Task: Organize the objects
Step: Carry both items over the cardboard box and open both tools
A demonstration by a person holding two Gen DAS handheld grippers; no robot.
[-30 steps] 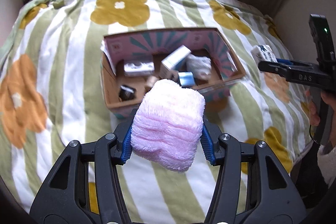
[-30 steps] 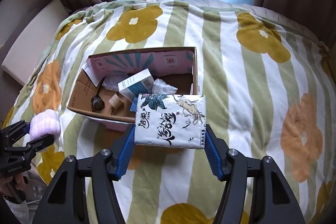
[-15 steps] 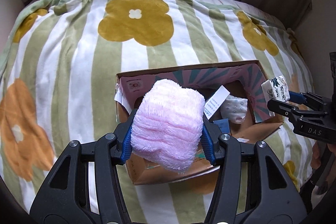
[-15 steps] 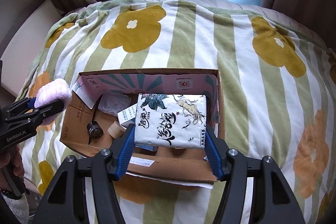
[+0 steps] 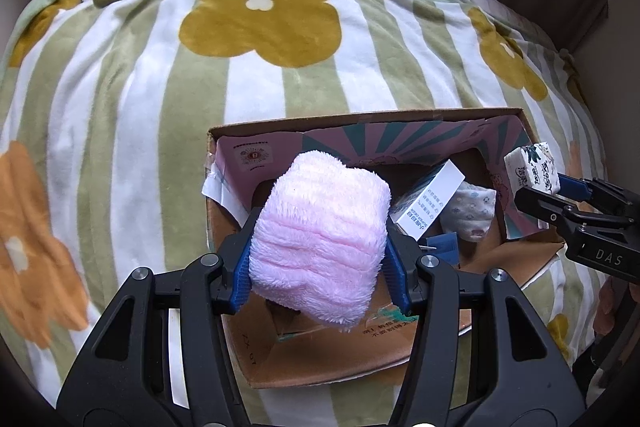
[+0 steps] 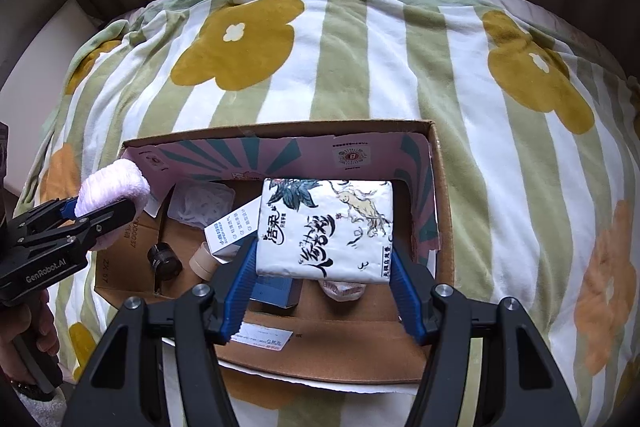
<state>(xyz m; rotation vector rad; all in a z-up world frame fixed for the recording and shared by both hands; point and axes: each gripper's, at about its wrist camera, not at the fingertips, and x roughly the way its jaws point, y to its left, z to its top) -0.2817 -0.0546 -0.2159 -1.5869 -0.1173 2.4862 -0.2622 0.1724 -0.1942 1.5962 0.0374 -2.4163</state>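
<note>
Cardboard box [image 6: 442, 211] sits open on the flowered blanket [image 6: 360, 59]. Above its left end the left claw [image 5: 320, 247] pinches a pink fluffy cloth [image 5: 320, 235]. Above its right half the right claw [image 6: 322, 263] pinches a printed tissue pack [image 6: 326, 227]. Inside the box lie a white carton [image 6: 232, 227], a tape roll [image 6: 204, 259] and a small black cylinder [image 6: 162, 257].

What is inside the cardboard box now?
Inside the cardboard box: a white carton, a dark round cap, a tape roll, a blue box. The tissue pack hides whatever lies beneath it.
</note>
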